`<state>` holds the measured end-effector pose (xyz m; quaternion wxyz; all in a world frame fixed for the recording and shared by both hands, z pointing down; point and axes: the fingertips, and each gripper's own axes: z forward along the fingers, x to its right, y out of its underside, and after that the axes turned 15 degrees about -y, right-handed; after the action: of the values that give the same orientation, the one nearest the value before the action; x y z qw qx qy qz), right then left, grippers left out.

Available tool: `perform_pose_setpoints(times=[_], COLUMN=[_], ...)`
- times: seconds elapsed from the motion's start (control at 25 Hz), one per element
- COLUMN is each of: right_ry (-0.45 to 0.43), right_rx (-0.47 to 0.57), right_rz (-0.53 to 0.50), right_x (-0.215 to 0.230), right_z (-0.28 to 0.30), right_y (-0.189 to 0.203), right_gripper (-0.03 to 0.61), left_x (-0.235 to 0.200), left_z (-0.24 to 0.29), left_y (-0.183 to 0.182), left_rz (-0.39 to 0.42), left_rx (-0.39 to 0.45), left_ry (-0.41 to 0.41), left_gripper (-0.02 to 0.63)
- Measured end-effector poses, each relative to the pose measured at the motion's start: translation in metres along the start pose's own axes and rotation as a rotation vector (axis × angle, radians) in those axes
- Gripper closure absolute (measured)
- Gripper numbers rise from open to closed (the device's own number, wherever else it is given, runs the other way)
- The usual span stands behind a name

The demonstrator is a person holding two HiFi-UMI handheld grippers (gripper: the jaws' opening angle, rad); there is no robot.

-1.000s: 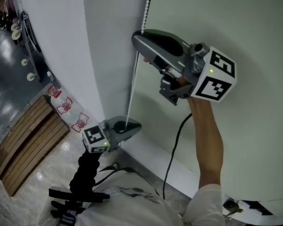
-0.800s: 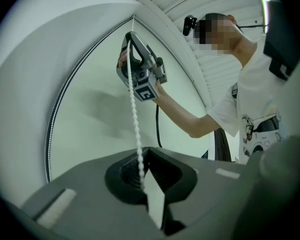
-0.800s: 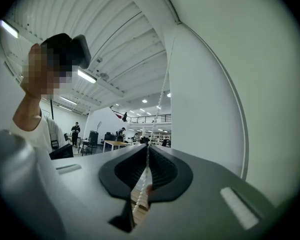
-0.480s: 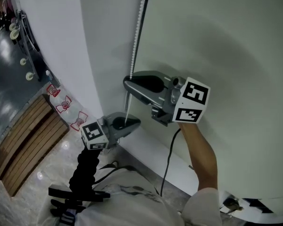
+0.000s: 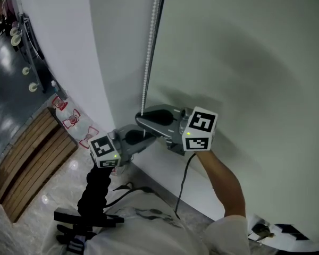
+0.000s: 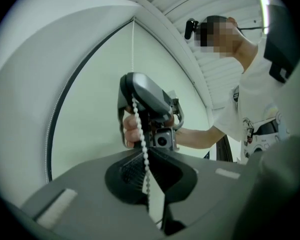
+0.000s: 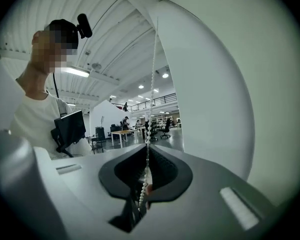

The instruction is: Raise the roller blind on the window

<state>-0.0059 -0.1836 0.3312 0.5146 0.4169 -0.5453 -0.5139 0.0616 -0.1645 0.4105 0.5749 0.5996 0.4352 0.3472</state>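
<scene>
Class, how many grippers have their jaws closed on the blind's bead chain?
2. The right gripper clamps the bead chain higher up; the left gripper clamps it just below.

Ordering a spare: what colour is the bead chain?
White; the chain shows best in the left gripper view.

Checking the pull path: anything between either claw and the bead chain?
Nothing visible. The right claw and left claw are each shut on the bead chain, right just above left, beside the roller blind.
</scene>
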Motion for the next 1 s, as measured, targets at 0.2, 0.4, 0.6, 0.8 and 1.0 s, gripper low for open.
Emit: perform_pose_setpoints(times=[0.2,0.4,0.6,0.8,1.0], right_ry=[-0.009,0.030,0.012,0.007,0.035], right_rx=[-0.047,0.007,0.049,0.117,0.158], right_rz=[0.035,-0.014,-0.039,-0.138,-0.260], right_x=[0.000,0.003,0.001,0.005,0.012], right_z=[0.005,-0.005,-0.007,-0.014,-0.024], right_y=[0.026,0.017,-0.008,-0.075,-0.149], right_gripper=[0.563,0.550,0.403,0.402,0.403], left_x=[0.002,0.006,0.008,0.007,0.006], left_z=[0.000,0.001,-0.002,-0.004,-0.006], left_y=[0.013,0.005,0.003,0.008,0.010], left_rz=[0.015,0.013,0.013,0.008,0.011], left_rx=[-0.053,-0.027,-0.023,-0.025,-0.022], left_ry=[0.011,0.024,0.021,0.022,0.024], left_gripper=[0.615,0.615,0.615,0.615,0.615])
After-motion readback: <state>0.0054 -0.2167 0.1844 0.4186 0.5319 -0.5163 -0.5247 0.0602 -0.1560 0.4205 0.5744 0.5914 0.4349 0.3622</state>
